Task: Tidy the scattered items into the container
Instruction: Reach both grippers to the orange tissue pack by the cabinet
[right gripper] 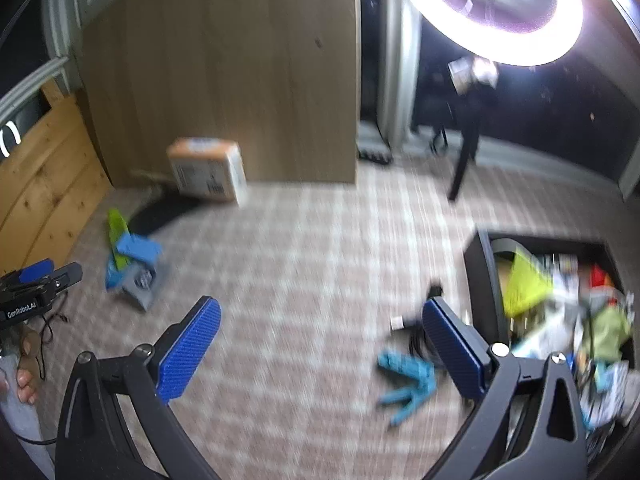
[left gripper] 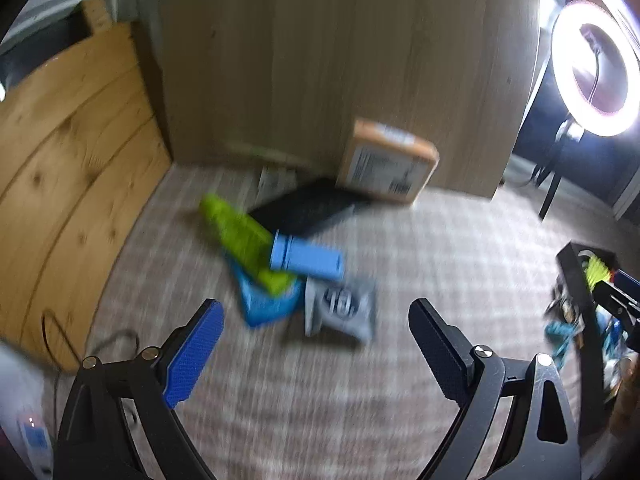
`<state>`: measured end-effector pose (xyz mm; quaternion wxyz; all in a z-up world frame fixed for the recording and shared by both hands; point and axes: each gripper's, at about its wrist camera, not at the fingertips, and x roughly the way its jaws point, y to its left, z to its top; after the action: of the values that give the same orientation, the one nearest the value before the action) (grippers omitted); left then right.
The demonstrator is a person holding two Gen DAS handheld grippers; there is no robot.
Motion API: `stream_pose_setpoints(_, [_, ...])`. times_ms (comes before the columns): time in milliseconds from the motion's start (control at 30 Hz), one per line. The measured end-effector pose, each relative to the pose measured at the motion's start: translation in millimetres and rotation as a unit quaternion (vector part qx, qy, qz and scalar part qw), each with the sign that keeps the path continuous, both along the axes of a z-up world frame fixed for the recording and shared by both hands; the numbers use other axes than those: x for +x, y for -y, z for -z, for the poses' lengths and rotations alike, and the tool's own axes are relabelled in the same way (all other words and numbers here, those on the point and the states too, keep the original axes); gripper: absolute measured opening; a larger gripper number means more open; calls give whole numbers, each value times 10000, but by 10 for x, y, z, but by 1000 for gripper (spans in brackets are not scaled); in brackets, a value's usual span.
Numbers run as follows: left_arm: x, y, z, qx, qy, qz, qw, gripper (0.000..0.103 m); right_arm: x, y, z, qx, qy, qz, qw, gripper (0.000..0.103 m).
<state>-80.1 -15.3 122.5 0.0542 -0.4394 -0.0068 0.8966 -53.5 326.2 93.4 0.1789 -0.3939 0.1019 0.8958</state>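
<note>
Both claws hung released: left gripper (left gripper: 316, 344) above a heap topped by a blue plastic case (left gripper: 308, 260) at twelve o'clock, right gripper (right gripper: 320, 354) beside the crowded black bin (right gripper: 482, 280) at two o'clock; overfilling could spill items

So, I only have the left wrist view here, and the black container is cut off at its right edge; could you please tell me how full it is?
Observer: The black container is already heaped with mixed items, a yellow-green sheet near the top.
Operator: Thank you. Is anything lying loose beside it?
Observer: Yes, a teal pronged item lies on the carpet just outside its left wall, with a dark cable next to it.
Operator: And is the right gripper carrying anything?
Observer: No, the right gripper is open and empty, above the carpet.
</note>
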Motion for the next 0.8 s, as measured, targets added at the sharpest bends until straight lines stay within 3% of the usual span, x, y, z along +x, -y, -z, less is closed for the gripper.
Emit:
stream_pose_setpoints(133, [-297, -130, -135, -249, -251, 237, 9991, 93, -301, 55, -183, 149, -193, -177, 9995, 100])
stream_pose_setpoints(200, [-425, -191, -137, -276, -283, 332, 9987, 92, -444, 87, -203, 138, -213, -255, 9994, 92])
stream_pose_setpoints(300, [-639, -300, -84, -261, -282, 494, 9980, 85, -701, 106, -138, -33, -185, -301, 9994, 91])
stream_pose_setpoints(400, [-886, -414, 61, -293, -95, 623, 9976, 72, -994, 52, 15, -328, -104, -246, 9991, 85])
stream_pose_setpoints(500, [-1124, -507, 273, -291, 105, 847, 9959, 69, -1232, -29, 181, -712, -4, -233, 9972, 75])
stream_pose_setpoints(633, [-1382, -530, 520, -310, 354, 918, 9947, 48, -1549, -115, 370, -965, 119, -226, 9950, 69])
stream_pose_setpoints(700, [-1502, -533, 619, -257, 481, 935, 9941, 47, -1694, -130, 454, -1018, 202, -291, 9942, 63])
stream_pose_setpoints(800, [-1640, -541, 733, -154, 608, 987, 9931, 46, -1868, -146, 539, -1229, 212, -404, 9914, 62])
